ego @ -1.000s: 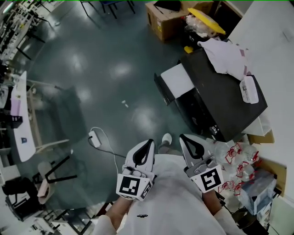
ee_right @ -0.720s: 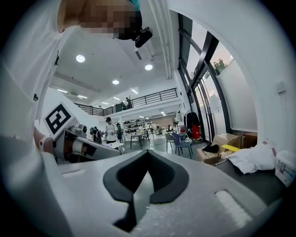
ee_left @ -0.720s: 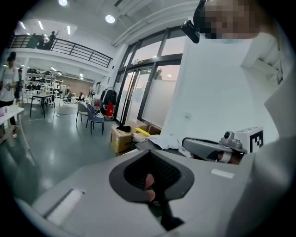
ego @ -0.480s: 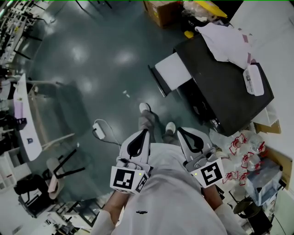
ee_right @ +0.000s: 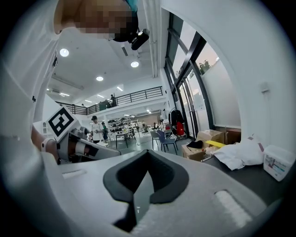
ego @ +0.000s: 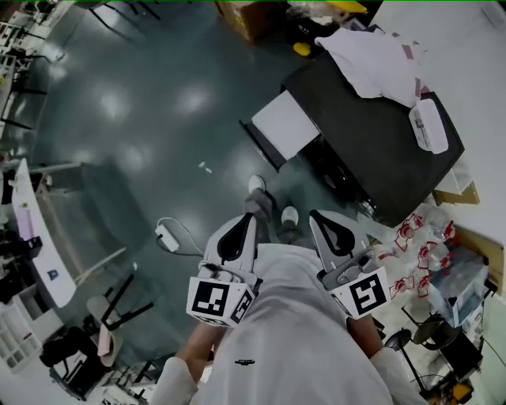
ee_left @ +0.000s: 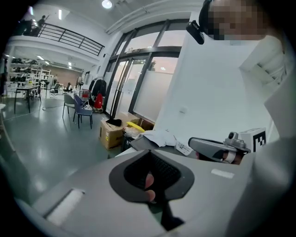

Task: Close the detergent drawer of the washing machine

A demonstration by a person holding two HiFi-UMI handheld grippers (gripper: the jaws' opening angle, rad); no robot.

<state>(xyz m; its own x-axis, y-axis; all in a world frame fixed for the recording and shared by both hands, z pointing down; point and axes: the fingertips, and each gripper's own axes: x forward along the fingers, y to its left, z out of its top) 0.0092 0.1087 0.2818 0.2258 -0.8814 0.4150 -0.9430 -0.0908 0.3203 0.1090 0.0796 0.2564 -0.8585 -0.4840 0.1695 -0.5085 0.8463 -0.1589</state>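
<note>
The black washing machine [ego: 379, 150] stands at the upper right of the head view. A white-topped drawer [ego: 285, 125] juts out of its front toward the floor. A white cloth [ego: 371, 59] and a white tub [ego: 428, 126] lie on its lid. My left gripper [ego: 251, 215] and right gripper [ego: 312, 213] are held side by side against the person's torso, well short of the machine, both shut and empty. In the left gripper view the jaws [ee_left: 150, 152] meet, with the machine [ee_left: 141, 142] beyond. In the right gripper view the jaws [ee_right: 148, 152] meet too.
Cardboard boxes [ego: 245, 14] and a yellow item sit behind the machine. Clear plastic bags with red prints [ego: 419, 253] are piled to the right of my right gripper. A white power strip with cable [ego: 164, 235] lies on the floor at left. Chairs and tables [ego: 35, 237] line the left edge.
The person's feet have come into sight, walking. The machine has shifted up and slightly left in the head view. Both grippers stay shut against the torso.
</note>
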